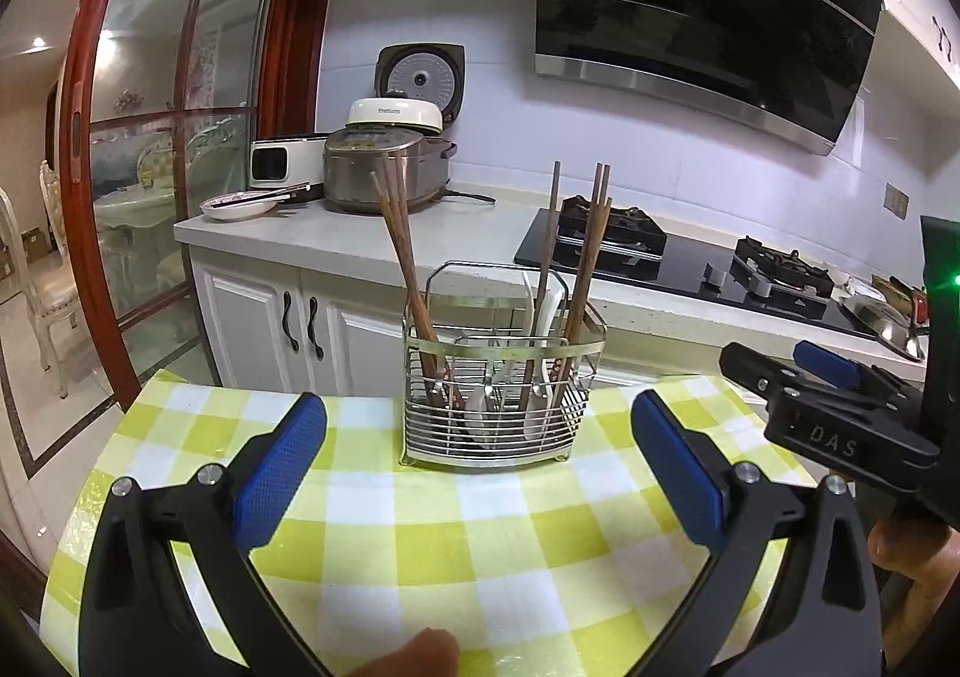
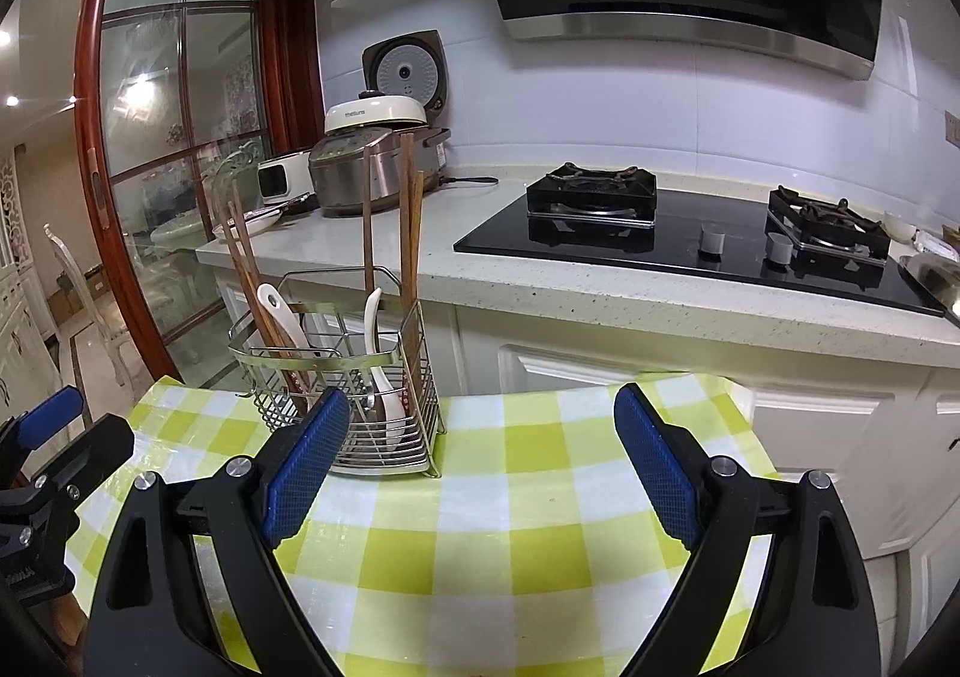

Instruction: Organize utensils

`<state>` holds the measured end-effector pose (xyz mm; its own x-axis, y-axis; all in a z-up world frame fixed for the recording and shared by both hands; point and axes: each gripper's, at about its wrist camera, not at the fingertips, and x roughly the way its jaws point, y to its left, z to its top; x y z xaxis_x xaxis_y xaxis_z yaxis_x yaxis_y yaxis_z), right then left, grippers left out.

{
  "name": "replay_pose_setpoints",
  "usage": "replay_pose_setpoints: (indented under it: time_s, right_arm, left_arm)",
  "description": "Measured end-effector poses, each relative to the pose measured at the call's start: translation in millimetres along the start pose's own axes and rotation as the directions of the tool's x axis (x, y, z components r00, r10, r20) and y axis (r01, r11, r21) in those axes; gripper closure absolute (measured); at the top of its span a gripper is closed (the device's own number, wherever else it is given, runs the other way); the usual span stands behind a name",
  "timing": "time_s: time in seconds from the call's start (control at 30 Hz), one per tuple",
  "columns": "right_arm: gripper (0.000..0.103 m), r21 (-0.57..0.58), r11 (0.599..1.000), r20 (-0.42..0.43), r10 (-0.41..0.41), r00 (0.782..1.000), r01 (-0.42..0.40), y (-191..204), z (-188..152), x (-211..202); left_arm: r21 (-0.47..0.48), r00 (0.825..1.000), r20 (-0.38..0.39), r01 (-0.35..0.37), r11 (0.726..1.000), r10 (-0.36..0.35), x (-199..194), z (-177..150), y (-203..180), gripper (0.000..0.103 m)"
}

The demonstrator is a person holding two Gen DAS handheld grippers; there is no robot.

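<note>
Both grippers, left gripper [image 1: 480,461] and right gripper [image 2: 483,455], hang spread and empty before the wire rack [image 1: 501,377], where light, stiff, slippery-looking chopsticks [image 1: 402,257] stand; pinching mid-shaft seems best.

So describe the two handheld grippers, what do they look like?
Both match: the left gripper and right gripper have black angular frames with silver screws and blue textured pads. The right one, seen side-on, carries pale "DAS" lettering. No sleeves or cables visible.
</note>
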<state>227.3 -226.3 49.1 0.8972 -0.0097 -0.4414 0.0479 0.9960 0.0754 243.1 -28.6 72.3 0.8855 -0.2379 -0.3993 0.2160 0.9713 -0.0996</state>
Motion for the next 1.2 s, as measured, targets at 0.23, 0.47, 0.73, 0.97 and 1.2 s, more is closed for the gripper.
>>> replay_pose_setpoints:
  time_s: [0.23, 0.47, 0.73, 0.97, 1.2]
  right_arm:
    - [0.018, -0.005, 1.000, 0.002, 0.000, 1.000, 0.000, -1.9, 1.1, -2.5]
    - [0.018, -0.029, 1.000, 0.001, -0.010, 1.000, 0.010, -0.8, 1.4, -4.9]
    - [0.018, -0.039, 0.999, -0.002, -0.011, 1.000, 0.011, -1.0, 1.1, -5.2]
    - [0.018, -0.040, 0.999, -0.001, -0.007, 1.000, 0.007, -1.5, 1.5, -4.5]
    - [0.018, -0.039, 0.999, -0.001, -0.006, 1.000, 0.006, -0.6, 2.2, -5.2]
  left_arm:
    - [0.001, 1.000, 0.000, -0.005, 1.000, 0.005, 0.3, 0.5, -0.5, 0.005]
    - [0.002, 1.000, -0.005, -0.010, 1.000, 0.010, 2.2, 0.8, 0.3, 0.005]
    - [0.002, 1.000, -0.006, -0.012, 1.000, 0.012, 2.0, 0.1, 0.6, 0.005]
    - [-0.001, 1.000, -0.006, -0.011, 1.000, 0.011, 1.9, 0.1, 0.7, 0.005]
    - [0.002, 1.000, -0.005, -0.010, 1.000, 0.010, 1.8, -0.3, -0.1, 0.005]
